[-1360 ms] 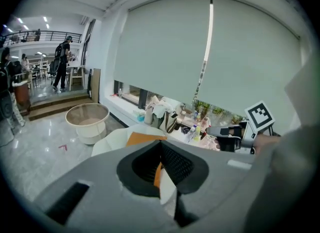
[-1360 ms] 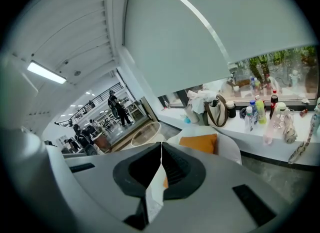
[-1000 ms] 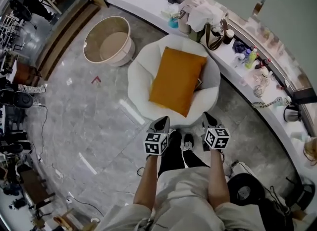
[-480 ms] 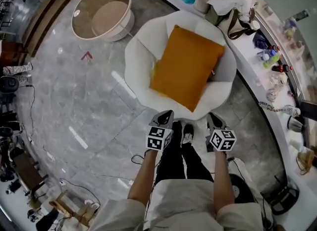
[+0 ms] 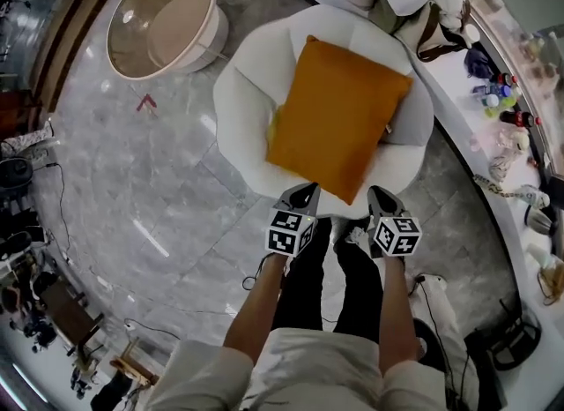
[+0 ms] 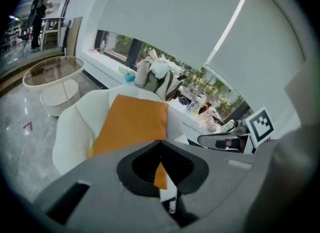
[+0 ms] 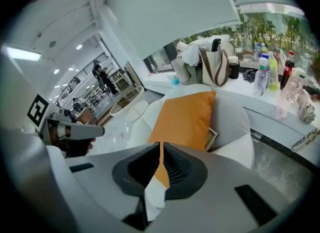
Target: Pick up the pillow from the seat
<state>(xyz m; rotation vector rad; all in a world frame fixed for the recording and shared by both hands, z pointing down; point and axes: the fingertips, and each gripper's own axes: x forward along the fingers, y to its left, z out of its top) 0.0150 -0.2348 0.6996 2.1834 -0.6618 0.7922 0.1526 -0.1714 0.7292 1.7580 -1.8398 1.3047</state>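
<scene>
The orange pillow (image 5: 339, 118) lay across the middle of the white armchair (image 5: 236, 109), leaning back against the chair's backrest, with its near corner reaching the chair's front edge. Neither tool touched it. The left gripper (image 5: 304, 195) hung just in front of the chair's front edge, close to that near corner but apart from it. Its jaws were closed against each other with nothing clamped, and in the left gripper view only a sliver of orange showed through the slit below their meeting point. The right gripper (image 5: 382, 196) hung beside it, also just off the chair's front edge, with its jaws likewise pressed together and empty. Both tools pointed toward the chair and slanted downward. The person's legs (image 5: 328, 286) stood directly before the chair. A round low table (image 5: 163, 21) sat on the grey floor beyond the chair's left side, well apart from it. A white ledge (image 5: 458, 74) crowded with bottles and a bag curved close behind the chair's right side.
</scene>
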